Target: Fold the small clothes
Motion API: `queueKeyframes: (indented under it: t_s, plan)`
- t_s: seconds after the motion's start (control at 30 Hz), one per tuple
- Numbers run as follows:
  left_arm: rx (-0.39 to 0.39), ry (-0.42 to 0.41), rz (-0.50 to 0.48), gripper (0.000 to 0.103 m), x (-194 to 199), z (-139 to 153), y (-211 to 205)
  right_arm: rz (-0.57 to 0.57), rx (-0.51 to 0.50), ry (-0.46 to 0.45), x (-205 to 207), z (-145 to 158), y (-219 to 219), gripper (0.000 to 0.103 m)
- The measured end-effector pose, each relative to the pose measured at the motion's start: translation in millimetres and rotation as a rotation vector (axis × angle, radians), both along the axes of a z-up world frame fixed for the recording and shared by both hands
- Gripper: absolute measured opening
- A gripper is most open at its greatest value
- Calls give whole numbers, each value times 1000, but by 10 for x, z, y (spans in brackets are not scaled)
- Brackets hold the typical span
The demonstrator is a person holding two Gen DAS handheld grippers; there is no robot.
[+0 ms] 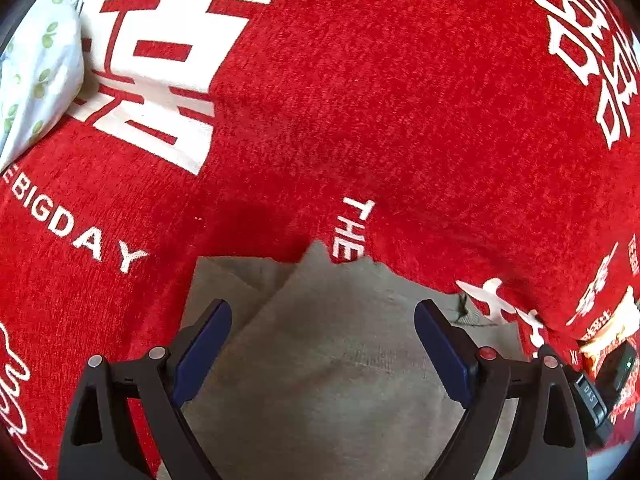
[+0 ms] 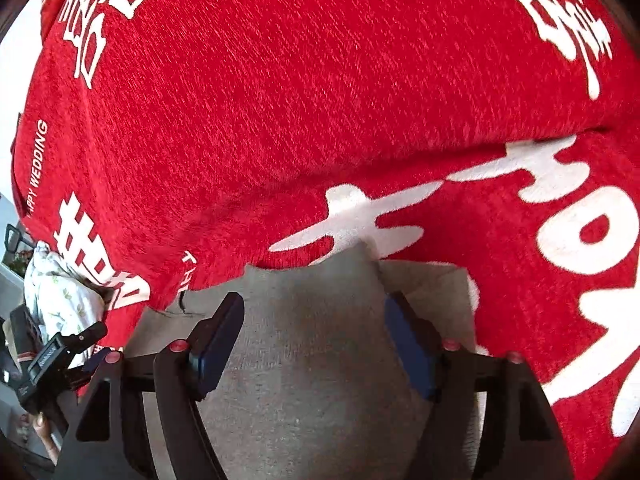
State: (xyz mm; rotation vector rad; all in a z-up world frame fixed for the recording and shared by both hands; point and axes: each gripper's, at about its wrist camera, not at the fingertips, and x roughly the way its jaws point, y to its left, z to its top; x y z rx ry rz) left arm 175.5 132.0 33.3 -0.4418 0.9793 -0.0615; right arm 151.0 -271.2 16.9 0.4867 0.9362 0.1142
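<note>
A grey garment (image 1: 320, 360) lies on a red blanket with white lettering (image 1: 360, 100). In the left wrist view it lies in folded layers under and between my left gripper's fingers. My left gripper (image 1: 323, 312) is open, jaws wide apart just above the cloth. In the right wrist view the same grey garment (image 2: 312, 360) bulges up between the fingers. My right gripper (image 2: 316, 308) is open, with the cloth between its blue pads (image 2: 218, 344) but not pinched. The left gripper's body (image 2: 52, 356) shows at the lower left of the right wrist view.
A white cloth with green leaf print (image 1: 36, 72) lies at the blanket's far left edge; it also shows in the right wrist view (image 2: 60, 300). The red blanket (image 2: 320, 100) humps up beyond the garment. Dark clutter sits past the blanket's left edge (image 2: 16, 240).
</note>
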Motion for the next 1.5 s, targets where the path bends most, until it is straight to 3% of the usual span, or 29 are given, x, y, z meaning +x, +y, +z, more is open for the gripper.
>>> queueKeyframes:
  t_s: [0.13, 0.23, 0.37, 0.47, 0.53, 0.7, 0.83, 0.9, 1.0, 1.07, 1.2, 1.3, 1.5]
  plan:
    - [39, -24, -114, 93, -11, 39, -278, 76, -80, -38, -10, 108, 190, 76]
    - [147, -25, -222, 94, 21, 6, -635, 195, -179, -35, 32, 121, 501, 76]
    - [315, 41, -206, 94, 212, -256, -755, 258, -274, 32, 153, -53, 701, 76]
    - [329, 122, -163, 93, 326, -508, -580, 216, -318, 111, 248, -249, 588, 76]
    - [355, 83, -165, 94, 292, -533, -527, 200, -331, 100, 245, -285, 515, 76]
    - [421, 86, -154, 93, 198, -444, -626, 192, -384, 100, 183, -225, 573, 76]
    - [359, -12, -182, 93, -296, -196, -728, 205, -380, -1, -254, 22, 722, 79]
    - [338, -35, -223, 93, -569, -210, -835, 239, -358, -31, -510, 29, 840, 79]
    - [464, -59, -232, 94, -921, -366, -1027, 281, -456, -30, -778, -129, 1012, 79]
    - [462, -91, -210, 95, -1059, -346, -974, 275, -490, -60, -903, -126, 966, 79]
    - [385, -81, -139, 95, -1319, -159, -755, 169, -456, -62, -1157, 123, 758, 80]
    - [364, -104, -121, 95, -1471, -116, -692, 174, -422, -95, -1439, 235, 820, 81]
    - [379, -33, -102, 95, -1766, -429, -639, 246, -455, -15, -1727, -126, 1113, 80]
